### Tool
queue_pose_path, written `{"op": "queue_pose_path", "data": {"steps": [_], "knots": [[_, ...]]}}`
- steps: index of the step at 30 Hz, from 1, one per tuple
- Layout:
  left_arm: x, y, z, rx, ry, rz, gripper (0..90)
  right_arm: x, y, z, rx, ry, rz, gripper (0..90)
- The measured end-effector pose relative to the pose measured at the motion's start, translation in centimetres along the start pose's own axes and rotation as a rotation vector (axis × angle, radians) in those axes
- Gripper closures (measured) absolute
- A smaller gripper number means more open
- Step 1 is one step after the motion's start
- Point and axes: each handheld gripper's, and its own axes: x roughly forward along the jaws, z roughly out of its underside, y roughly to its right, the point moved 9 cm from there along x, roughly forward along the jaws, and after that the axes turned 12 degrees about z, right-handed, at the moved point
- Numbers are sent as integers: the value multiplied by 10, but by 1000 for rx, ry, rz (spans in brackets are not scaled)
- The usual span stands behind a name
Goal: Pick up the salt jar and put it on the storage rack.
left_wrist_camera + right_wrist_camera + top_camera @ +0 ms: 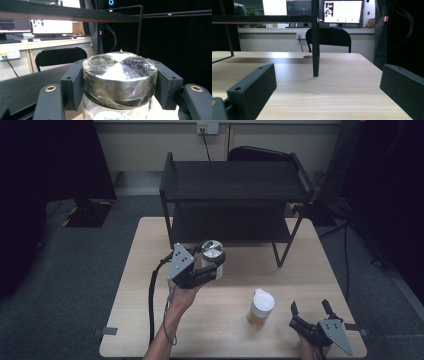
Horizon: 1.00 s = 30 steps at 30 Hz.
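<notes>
1. Risk, as I judged it: the jar could slip. My left gripper held it by the metal lid, and that lid was wrapped in crinkled clear film, so the jaws pressed on slick plastic, not bare metal.
2. Second risk: the lid might turn or pop loose under the glass body's weight, since nothing supported the jar from below. It hung above the table, clear of the wood.
3. Third risk: bumping the black shelf. The jar sat just in front of the lower tier; a careless push forward could knock the lid against the shelf edge or the frame.
4. Fourth risk: the second jar, white-lidded with amber contents, stood on the table between my two hands; a sweep of either arm could tip it.
5. Left gripper state: jaws clamped on the lid from both sides, lid filling the gap between them, as the left gripper view showed.
6. Jar relative to it: between the jaws, upright or nearly so, glass body hanging below the pads.
7. My right gripper rested low near the table's right front corner, jaws spread wide with nothing between them, well apart from the held jar; the right gripper view looked along bare wood toward a shelf leg.
</notes>
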Motion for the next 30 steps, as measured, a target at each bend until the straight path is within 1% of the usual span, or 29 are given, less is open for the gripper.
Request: {"op": "queue_pose_path", "data": {"steps": [2,6,10,12,14,15,18,22,26,30], "knots": [[1,-3,-7,10,-1,5,352,0,0,0,0,0,0,0],[5,-11,-21,7,-3,28,352,0,0,0,0,0,-1,0],[9,-18,-36,23,-5,38,351,1,0,0,-1,0,-2,0],[11,-24,-45,10,-3,57,352,1,0,0,-1,0,-1,0],[13,-27,-54,17,-5,65,351,1,0,0,-1,0,-1,0],[14,-29,-58,20,-4,65,352,1,0,0,-1,0,-1,0],[15,-34,-68,3,5,69,352,1,0,0,-1,1,2,0],[17,-40,-81,-8,6,79,352,0,-1,0,-1,0,13,0],[21,-48,-98,-2,9,93,352,1,-1,0,0,0,13,0],[26,-57,-113,-13,14,106,352,1,-1,0,0,0,11,0]]}}
